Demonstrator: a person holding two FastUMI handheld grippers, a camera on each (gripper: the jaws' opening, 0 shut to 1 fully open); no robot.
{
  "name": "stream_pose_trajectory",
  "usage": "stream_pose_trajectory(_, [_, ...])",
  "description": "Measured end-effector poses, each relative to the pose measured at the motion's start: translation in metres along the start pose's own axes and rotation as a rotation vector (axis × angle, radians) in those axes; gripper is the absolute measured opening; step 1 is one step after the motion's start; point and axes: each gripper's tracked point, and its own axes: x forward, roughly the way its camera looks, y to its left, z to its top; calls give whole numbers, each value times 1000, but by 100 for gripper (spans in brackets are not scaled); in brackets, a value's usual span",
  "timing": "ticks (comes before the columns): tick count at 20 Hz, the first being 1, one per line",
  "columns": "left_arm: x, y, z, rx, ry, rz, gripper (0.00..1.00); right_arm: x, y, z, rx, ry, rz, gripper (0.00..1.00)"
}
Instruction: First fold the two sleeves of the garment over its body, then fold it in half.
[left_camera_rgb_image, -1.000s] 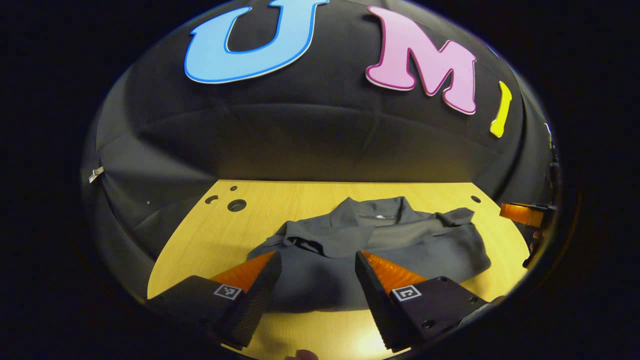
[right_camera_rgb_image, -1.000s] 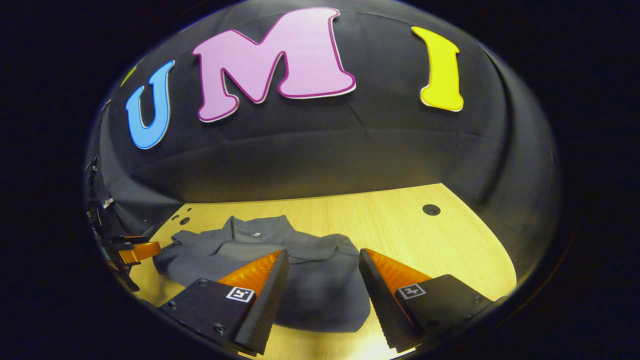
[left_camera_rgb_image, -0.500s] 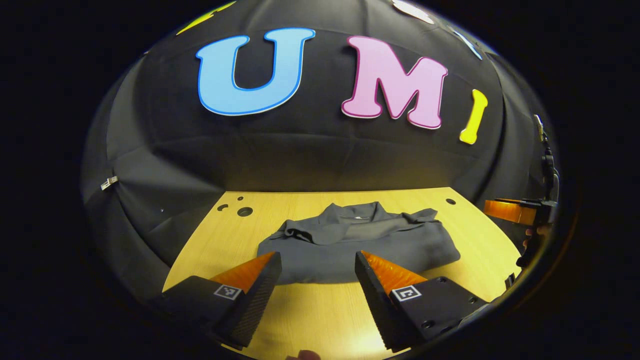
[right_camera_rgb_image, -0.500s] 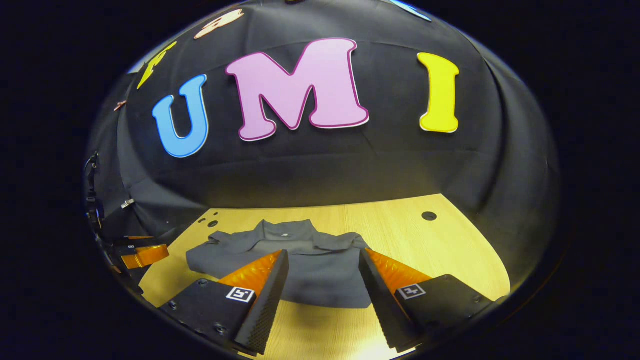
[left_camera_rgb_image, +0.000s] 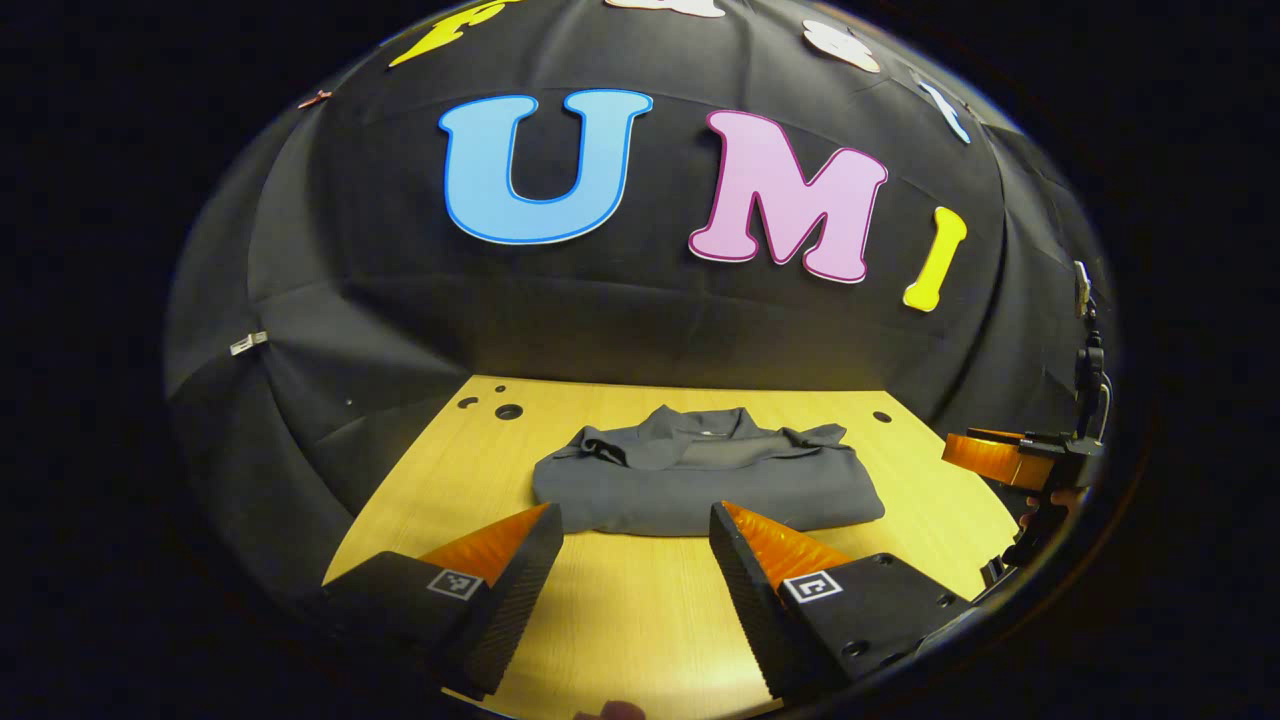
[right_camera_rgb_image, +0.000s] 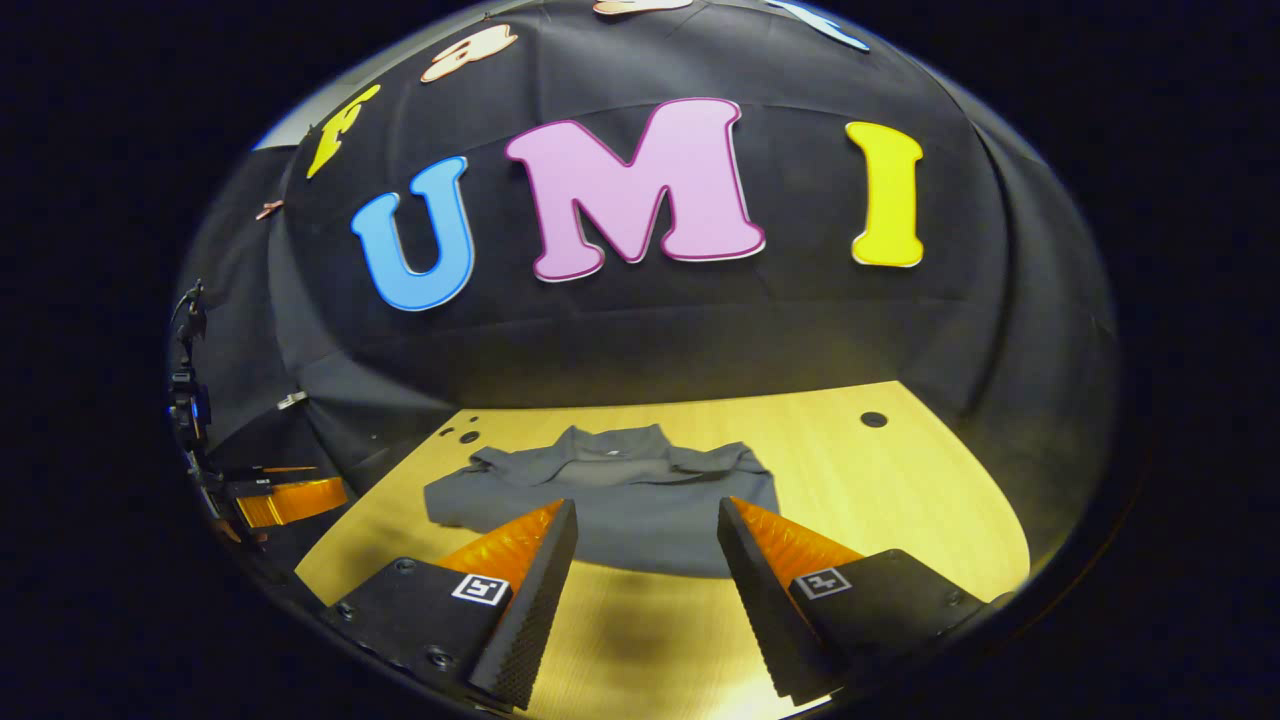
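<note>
- Grey collared shirt (left_camera_rgb_image: 700, 480) lies mid-table as a compact rectangle, collar toward the booth wall, sleeves tucked over the body; from the right gripper view (right_camera_rgb_image: 610, 490) it looks the same. I judge the fold done, or all but done.
- Left tongs (left_camera_rgb_image: 632, 535): spread wide, nothing between them, hovering over bare wooden table (left_camera_rgb_image: 620, 620) just short of the shirt's near edge.
- Right tongs (right_camera_rgb_image: 645, 530): also spread wide and empty, tips lined up with the near hem, not touching the cloth as far as I can tell.
- Step in hand, my read: clear off and check. Best way: lift both tongs straight back and up so no fingertip snags the hem and drags the top layer.
- If a touch-up is needed, the left shoulder looks a bit rumpled near the collar; I'd press it flat, not re-grip.
- Pose: both tongs level, pointing at the wall, side by side. The right tongs appear at the right rim of the left gripper view (left_camera_rgb_image: 1000, 455).
</note>
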Motion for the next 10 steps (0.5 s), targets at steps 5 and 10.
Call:
stream_pose_trajectory(5, [-14,4,-21,12,29,35,93,-2,9,-14,-23,46,29,88])
stream_pose_trajectory(10, [-26,6,-32,2,52,51,93,-4,14,-20,-25,72,62,88])
